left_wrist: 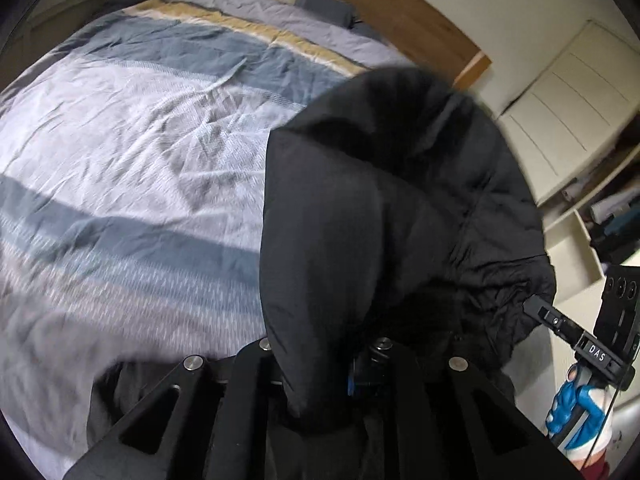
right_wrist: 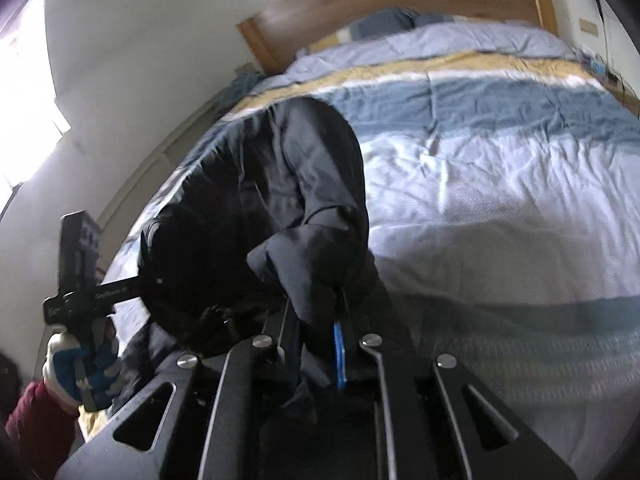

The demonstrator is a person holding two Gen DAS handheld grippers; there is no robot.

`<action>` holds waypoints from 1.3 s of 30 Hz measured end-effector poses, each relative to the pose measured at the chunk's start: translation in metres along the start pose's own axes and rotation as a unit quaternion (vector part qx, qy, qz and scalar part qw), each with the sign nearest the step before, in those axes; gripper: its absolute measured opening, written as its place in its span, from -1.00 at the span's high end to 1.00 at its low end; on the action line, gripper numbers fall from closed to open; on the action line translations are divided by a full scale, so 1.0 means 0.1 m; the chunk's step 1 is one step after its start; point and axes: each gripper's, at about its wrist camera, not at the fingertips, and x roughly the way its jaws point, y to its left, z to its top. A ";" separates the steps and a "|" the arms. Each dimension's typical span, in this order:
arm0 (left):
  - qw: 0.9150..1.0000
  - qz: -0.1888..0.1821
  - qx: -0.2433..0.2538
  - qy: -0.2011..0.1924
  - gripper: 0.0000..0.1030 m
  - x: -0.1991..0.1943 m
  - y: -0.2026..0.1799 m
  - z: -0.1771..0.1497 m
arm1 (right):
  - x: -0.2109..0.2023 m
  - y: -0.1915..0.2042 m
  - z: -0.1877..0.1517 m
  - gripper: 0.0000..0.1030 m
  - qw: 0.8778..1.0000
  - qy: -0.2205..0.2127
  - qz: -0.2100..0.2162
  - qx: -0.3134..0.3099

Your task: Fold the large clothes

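striped duvet [left_wrist: 132,128], wooden headboard [left_wrist: 360,12], white shelves [left_wrist: 572,120].

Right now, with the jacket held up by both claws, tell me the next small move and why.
Probably lower the black jacket onto the striped duvet and spread it flat: left claw and right claw both grip bunched fabric, which hangs crumpled.

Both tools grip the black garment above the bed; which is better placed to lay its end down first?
Probably the left tool: the black garment hangs from it beside bare duvet. The right tool holds a bunched part.

Black jacket [left_wrist: 400,208], duvet [left_wrist: 132,128] striped blue, white, lilac and yellow, blue-and-white glove [right_wrist: 76,372]
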 end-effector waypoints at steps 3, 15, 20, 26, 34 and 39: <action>1.000 -0.020 0.006 -0.007 0.73 -0.30 -0.05 -0.28 | -0.42 0.14 -0.24 0.77 0.999 -0.026 0.017 -0.006; 0.995 -0.071 0.059 -0.039 0.72 -1.15 -0.12 -1.52 | -1.52 0.24 -1.59 0.77 0.994 -0.100 0.052 0.018; 0.995 -0.056 0.073 -0.030 0.70 -1.02 0.06 -1.99 | -1.37 0.02 -2.19 0.77 0.992 -0.084 0.068 0.061; 0.994 -0.034 0.093 -0.036 0.63 -0.84 0.08 -2.19 | -0.98 -0.30 -2.60 0.77 0.991 -0.053 0.054 0.114; 0.996 -0.009 0.078 -0.037 0.32 -0.84 0.08 -2.22 | -0.95 -0.25 -2.60 0.75 0.994 -0.039 0.019 0.096; 0.997 0.018 0.075 -0.026 -0.27 -0.94 0.02 -2.35 | -1.09 -0.19 -2.68 0.67 0.995 -0.038 -0.013 0.092</action>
